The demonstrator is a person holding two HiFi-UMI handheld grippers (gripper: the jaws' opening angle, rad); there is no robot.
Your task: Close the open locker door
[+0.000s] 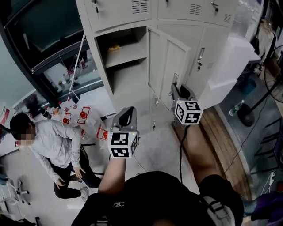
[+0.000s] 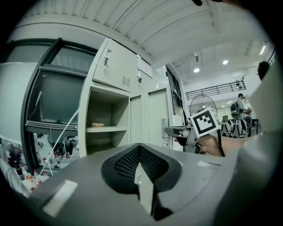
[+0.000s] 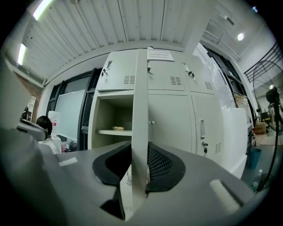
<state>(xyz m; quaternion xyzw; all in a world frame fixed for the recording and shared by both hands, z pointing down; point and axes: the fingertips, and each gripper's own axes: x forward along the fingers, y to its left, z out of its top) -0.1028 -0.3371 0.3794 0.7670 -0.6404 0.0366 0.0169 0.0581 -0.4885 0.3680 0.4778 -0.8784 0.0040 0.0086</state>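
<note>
step: grip taken, closing not begun | pale grey metal locker door (image 1: 170, 66): standing out from its shelved compartment (image 1: 128, 81) | right gripper (image 3: 139, 164): clamped on door's free edge | left gripper (image 2: 140, 171): jaws together, empty | next: likely swing edge across until flush

Bright ceiling lights (image 3: 42, 9), dark fisheye-warped edges.

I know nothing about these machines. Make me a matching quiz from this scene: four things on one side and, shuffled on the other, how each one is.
Things:
1 locker door
2 left gripper
3 right gripper
4 person

States:
A shut, holding nothing
B crouching low
C swung open
D clamped on the door's edge

Pairs: 1-C, 2-A, 3-D, 4-B
</note>
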